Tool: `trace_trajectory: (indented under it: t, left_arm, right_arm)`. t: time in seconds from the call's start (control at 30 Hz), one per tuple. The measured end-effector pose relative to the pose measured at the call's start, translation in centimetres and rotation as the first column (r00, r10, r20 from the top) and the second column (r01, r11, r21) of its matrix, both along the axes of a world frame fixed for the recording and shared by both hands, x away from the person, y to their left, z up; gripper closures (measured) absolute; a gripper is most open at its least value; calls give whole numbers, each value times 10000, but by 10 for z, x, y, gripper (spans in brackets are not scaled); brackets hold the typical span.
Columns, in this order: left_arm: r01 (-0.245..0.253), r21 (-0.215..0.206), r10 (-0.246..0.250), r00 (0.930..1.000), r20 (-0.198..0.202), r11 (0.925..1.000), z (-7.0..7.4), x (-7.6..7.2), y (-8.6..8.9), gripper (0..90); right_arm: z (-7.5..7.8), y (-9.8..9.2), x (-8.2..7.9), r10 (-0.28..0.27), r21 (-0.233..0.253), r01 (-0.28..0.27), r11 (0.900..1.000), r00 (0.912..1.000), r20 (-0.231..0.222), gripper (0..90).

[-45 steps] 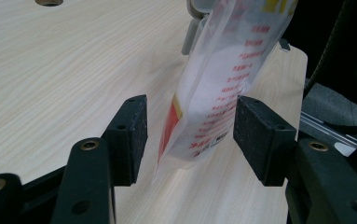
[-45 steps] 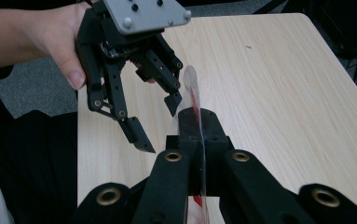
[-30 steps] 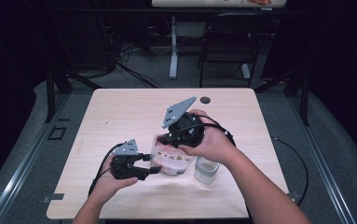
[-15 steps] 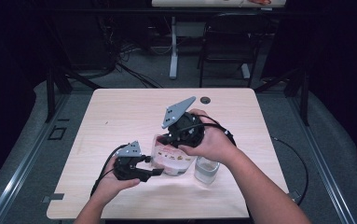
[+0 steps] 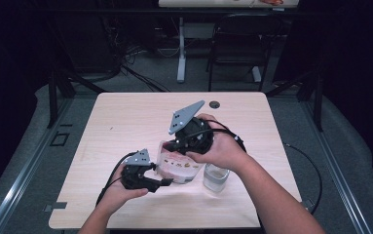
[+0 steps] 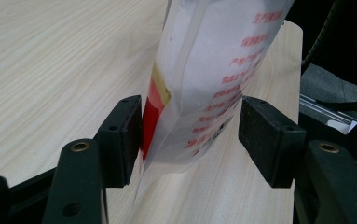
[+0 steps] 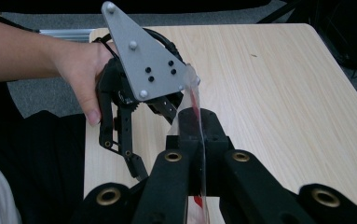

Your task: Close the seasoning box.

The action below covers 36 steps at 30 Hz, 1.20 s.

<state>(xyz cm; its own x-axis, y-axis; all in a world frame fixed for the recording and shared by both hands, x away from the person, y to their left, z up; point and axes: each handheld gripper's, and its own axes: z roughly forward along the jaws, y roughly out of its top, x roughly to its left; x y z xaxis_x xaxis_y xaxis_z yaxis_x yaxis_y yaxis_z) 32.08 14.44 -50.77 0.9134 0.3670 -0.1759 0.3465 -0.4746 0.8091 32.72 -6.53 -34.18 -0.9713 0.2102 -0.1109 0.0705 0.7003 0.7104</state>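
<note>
Two grippers meet over the near middle of the worktop (image 5: 125, 122) in the high view: your left gripper (image 5: 160, 181) comes at the plastic packet (image 5: 179, 165) from its left end, your right gripper (image 5: 173, 146) comes down on its top edge, and a clear cup (image 5: 216, 178) stands just right of the packet.

From the left gripper view, your fingers (image 6: 120, 140) stand apart on either side of the packet's (image 6: 204, 79) lower corner; the left one touches it, the right one sits just off it.

From the right gripper view, your fingers (image 7: 188, 135) are pressed together on the packet's (image 7: 192, 100) thin clear top edge, with the left gripper (image 7: 167, 109) just beyond.
</note>
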Motion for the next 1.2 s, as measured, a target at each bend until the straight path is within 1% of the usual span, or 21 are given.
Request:
trace_trajectory:
  t: [0.2, 0.3, 0.33, 0.37, 0.4, 0.5, 0.67, 0.73, 0.77, 0.8, 0.9, 1.07, 1.2]
  left_arm:
    - [99, -3, -99, 9999, -18, 10000, -2, 0, -2, 389]
    - [133, 32, -132, 9999, -59, 9999, -5, 0, -4, 382]
    - [126, 113, -125, 9999, -32, 9999, -4, 0, -4, 382]
    - [146, 61, -146, 9999, -4, 9999, -5, 0, -4, 382]
    - [161, 51, -161, 9999, 16, 9999, -5, 0, -5, 383]
    - [184, 32, -184, 9998, -21, 9998, -6, 0, -5, 383]
    - [229, -34, -229, 9997, -36, 9997, -7, 0, -4, 397]
    - [250, -21, -250, 9997, -29, 9997, -7, 0, -4, 436]
    - [271, 11, -271, 9996, 19, 9996, -7, -1, -4, 436]
    - [282, 85, -282, 9996, 39, 9996, -7, -1, -4, 488]
    - [317, 65, -317, 9995, -24, 9995, -8, -1, -4, 503]
    - [375, 213, -375, 9993, -6, 9991, -8, -1, -3, 527]
    - [427, 164, -426, 9991, -29, 9990, -8, -1, -3, 544]
  right_arm:
    - [2, 0, -1, 106, -21, -106, 9999, 9999, 41, 900]
    - [3, 1, -1, 136, 8, -136, 9999, 9999, 45, 900]
    - [3, 1, -2, 142, 8, -142, 9999, 9999, 52, 900]
    - [3, 1, -2, 112, 35, -112, 9999, 9999, 68, 900]
    - [4, 1, -2, 134, -42, -133, 9999, 9999, 105, 900]
    - [4, 1, -3, 139, 27, -139, 9999, 9999, 72, 900]
    - [5, 1, -4, 174, 11, -174, 9998, 9998, 111, 900]
    - [4, 1, -4, 185, 8, -185, 9998, 9998, 110, 900]
    - [4, 1, -4, 185, 8, -185, 9998, 9998, 110, 900]
    - [4, 2, -3, 184, 30, -185, 9998, 9998, 112, 900]
    - [4, 1, -3, 194, 23, -195, 9998, 9998, 95, 900]
    - [3, 1, -3, 197, 33, -197, 9998, 9998, 64, 900]
    - [2, 0, -3, 212, -2, -212, 9998, 9998, 50, 900]
